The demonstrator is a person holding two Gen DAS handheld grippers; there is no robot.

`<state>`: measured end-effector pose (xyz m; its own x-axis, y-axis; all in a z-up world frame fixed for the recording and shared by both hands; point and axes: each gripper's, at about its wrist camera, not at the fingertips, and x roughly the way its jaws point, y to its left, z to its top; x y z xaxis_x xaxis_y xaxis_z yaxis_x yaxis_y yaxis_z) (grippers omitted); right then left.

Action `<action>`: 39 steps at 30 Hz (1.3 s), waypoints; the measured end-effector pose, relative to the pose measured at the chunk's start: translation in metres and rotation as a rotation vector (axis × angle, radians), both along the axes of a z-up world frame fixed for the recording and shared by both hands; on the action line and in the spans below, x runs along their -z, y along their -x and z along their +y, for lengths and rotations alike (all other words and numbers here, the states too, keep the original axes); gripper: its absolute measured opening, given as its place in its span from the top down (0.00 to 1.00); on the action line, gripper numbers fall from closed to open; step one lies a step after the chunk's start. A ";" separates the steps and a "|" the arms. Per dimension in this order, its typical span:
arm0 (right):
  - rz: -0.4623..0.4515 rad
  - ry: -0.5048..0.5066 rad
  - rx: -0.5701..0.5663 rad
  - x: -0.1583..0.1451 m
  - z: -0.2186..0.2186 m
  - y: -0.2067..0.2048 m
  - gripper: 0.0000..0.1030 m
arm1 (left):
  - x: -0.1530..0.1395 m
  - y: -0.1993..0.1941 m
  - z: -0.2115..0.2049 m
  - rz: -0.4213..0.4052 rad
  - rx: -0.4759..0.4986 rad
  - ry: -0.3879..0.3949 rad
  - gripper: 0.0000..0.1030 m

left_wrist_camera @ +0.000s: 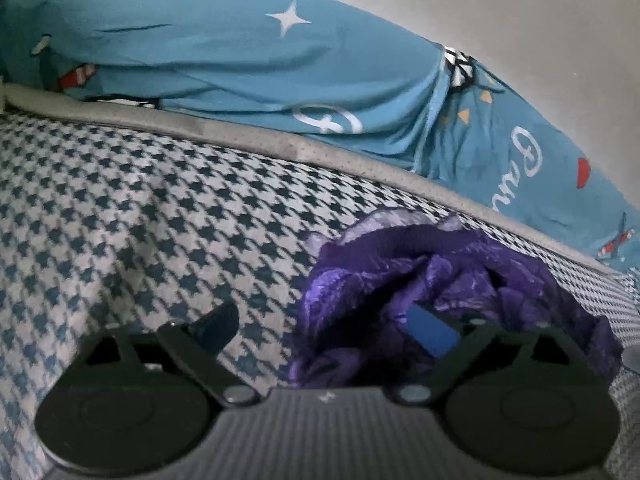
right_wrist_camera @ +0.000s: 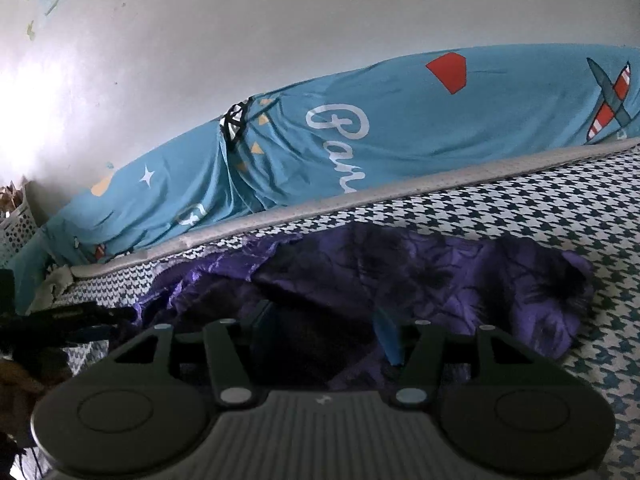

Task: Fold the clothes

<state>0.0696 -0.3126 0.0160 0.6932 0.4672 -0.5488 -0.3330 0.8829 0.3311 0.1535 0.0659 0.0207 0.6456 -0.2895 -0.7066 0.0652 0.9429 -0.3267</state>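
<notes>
Just ahead of the left gripper (left_wrist_camera: 326, 330), a crumpled purple garment (left_wrist_camera: 460, 280) lies bunched on the houndstooth bed cover (left_wrist_camera: 140, 208), reaching in from that gripper's right side so that its right finger (left_wrist_camera: 434, 332) sits over the cloth while the left finger (left_wrist_camera: 218, 326) stands over bare cover. The jaws are spread wide, and the pads do not press on the fabric. Beyond the gripper a grey padded edge (left_wrist_camera: 248, 136) runs across the bed, and past that lies a blue printed quilt (left_wrist_camera: 240, 52) with a white star and lettering, against a pale wall (left_wrist_camera: 520, 20). In the right wrist view the same garment (right_wrist_camera: 460, 276) spreads flatter and wider, directly in front of the right gripper (right_wrist_camera: 324, 332) and running off to both sides of it. This gripper's jaws stand partly apart with dark purple cloth lying between and under the fingers (right_wrist_camera: 386, 334); whether the pads pinch any of it cannot be told. To the far left of the right gripper the other tool's dark frame (right_wrist_camera: 60, 320) reaches onto the garment's edge, and a white perforated basket (right_wrist_camera: 16, 232) stands by the wall.
</notes>
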 end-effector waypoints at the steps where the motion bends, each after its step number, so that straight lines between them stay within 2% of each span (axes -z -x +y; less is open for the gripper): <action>1: 0.002 -0.005 0.000 0.000 0.001 -0.001 0.45 | 0.001 -0.002 -0.001 -0.004 0.016 -0.002 0.09; 12: 0.000 -0.008 -0.001 0.001 0.019 -0.020 0.45 | 0.014 -0.018 -0.012 0.008 0.084 0.027 0.12; 16: -0.016 -0.002 -0.005 0.001 0.026 -0.030 0.44 | 0.019 -0.022 -0.019 0.019 0.111 0.039 0.22; 22: -0.046 0.022 0.000 0.006 0.034 -0.052 0.41 | 0.026 -0.022 -0.025 0.016 0.126 0.043 0.30; 29: -0.088 0.046 -0.042 0.012 0.050 -0.074 0.39 | 0.028 -0.023 -0.029 0.013 0.120 0.051 0.48; 32: -0.106 0.073 -0.063 0.017 0.060 -0.083 0.36 | 0.027 -0.024 -0.032 0.012 0.115 0.050 0.50; 39: -0.081 0.117 -0.073 0.034 0.075 -0.105 0.29 | 0.026 -0.027 -0.033 0.023 0.113 0.054 0.50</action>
